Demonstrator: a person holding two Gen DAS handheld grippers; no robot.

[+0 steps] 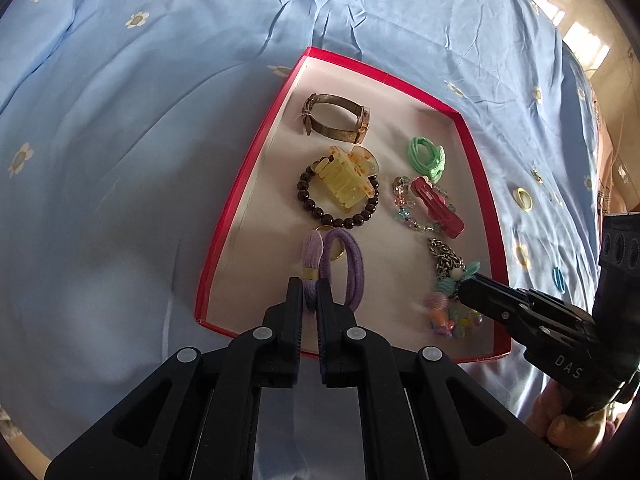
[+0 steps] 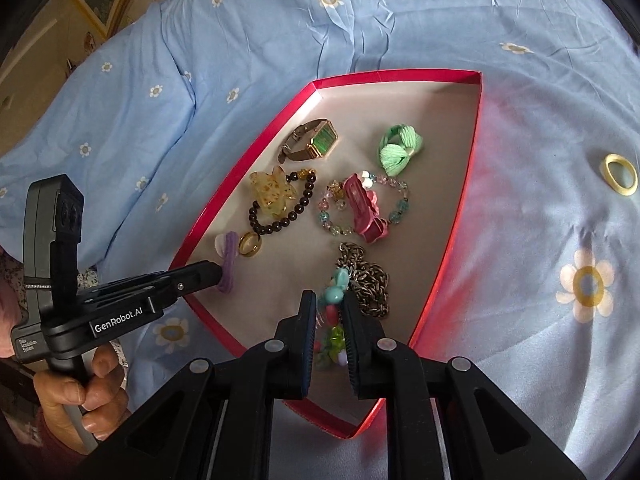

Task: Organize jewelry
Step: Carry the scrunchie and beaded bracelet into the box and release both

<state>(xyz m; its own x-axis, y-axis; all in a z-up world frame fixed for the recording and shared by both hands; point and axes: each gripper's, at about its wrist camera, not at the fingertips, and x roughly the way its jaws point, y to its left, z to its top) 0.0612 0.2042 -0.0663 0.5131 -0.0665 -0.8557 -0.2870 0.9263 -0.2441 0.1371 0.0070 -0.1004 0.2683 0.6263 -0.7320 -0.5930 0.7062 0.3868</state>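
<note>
A shallow red box [image 1: 256,148] with a pale inner floor sits on a light blue bedsheet [image 1: 120,120] printed with small daisies, and both pairs of tongs reach into its near end. The left gripper [image 1: 311,288] has its fingers clenched on the end of a purple hair tie [image 1: 352,268], which stretches forward from the tips beside a lilac thread tassel [image 1: 314,250]; a gold ring [image 2: 250,244] lies just beyond them. Farther ahead of the left tongs is a dark beaded bracelet [image 1: 320,212] with a translucent yellow claw clip [image 1: 344,180] resting on it, and beyond that a wristwatch [image 2: 314,144] with a green face and mesh band. The right gripper [image 2: 329,300] holds its fingers narrowly apart around a string of colourful beads [image 2: 334,336] that runs between them; whether the pads press the beads cannot be told. Just ahead and to the right of these tips lies a heap of silver chain [image 2: 368,276]. Farther forward sits a clear pastel bead bracelet [image 2: 396,200] with a pink hair clip [image 2: 366,208] lying across it, then a green hair tie [image 2: 400,148]. Well to the right of the right tongs, outside the box, a yellow ring [image 2: 619,174] lies on the sheet.
</note>
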